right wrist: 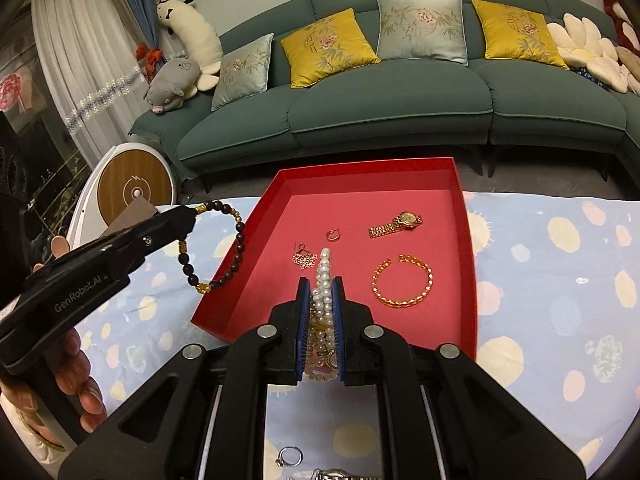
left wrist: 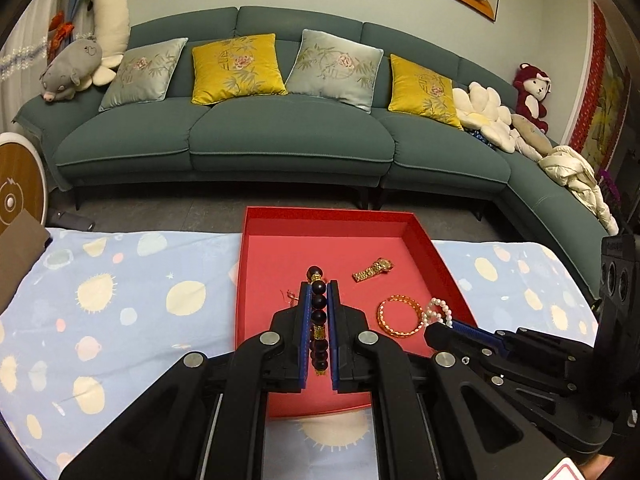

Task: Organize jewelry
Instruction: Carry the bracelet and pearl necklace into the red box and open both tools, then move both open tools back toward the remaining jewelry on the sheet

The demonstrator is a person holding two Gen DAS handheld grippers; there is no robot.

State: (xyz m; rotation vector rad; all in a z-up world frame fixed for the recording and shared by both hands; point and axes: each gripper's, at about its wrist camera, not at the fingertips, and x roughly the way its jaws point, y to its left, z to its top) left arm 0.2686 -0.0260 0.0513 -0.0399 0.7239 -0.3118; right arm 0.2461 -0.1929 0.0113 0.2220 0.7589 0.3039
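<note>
A red tray (left wrist: 256, 240) (right wrist: 466, 216) lies on the patterned cloth. My left gripper (left wrist: 319, 286) is shut on a dark bead bracelet (left wrist: 319, 304), held over the tray's left part; in the right wrist view the left gripper (right wrist: 188, 216) holds that bracelet (right wrist: 236, 258) hanging by the tray's left wall. My right gripper (right wrist: 321, 280) is shut on a pearl bracelet (right wrist: 323, 280) over the tray's near part; it also shows in the left wrist view (left wrist: 438, 312). In the tray lie a gold watch (right wrist: 396, 224), a gold bangle (right wrist: 402, 282), a small ring (right wrist: 333, 235) and a filigree piece (right wrist: 304, 258).
A silver ring (right wrist: 289, 457) and a silver watch (right wrist: 340, 475) lie on the cloth (right wrist: 560, 280) under my right gripper. A green sofa (left wrist: 280, 136) with cushions stands behind. A round white and wood device (right wrist: 128, 188) stands at left.
</note>
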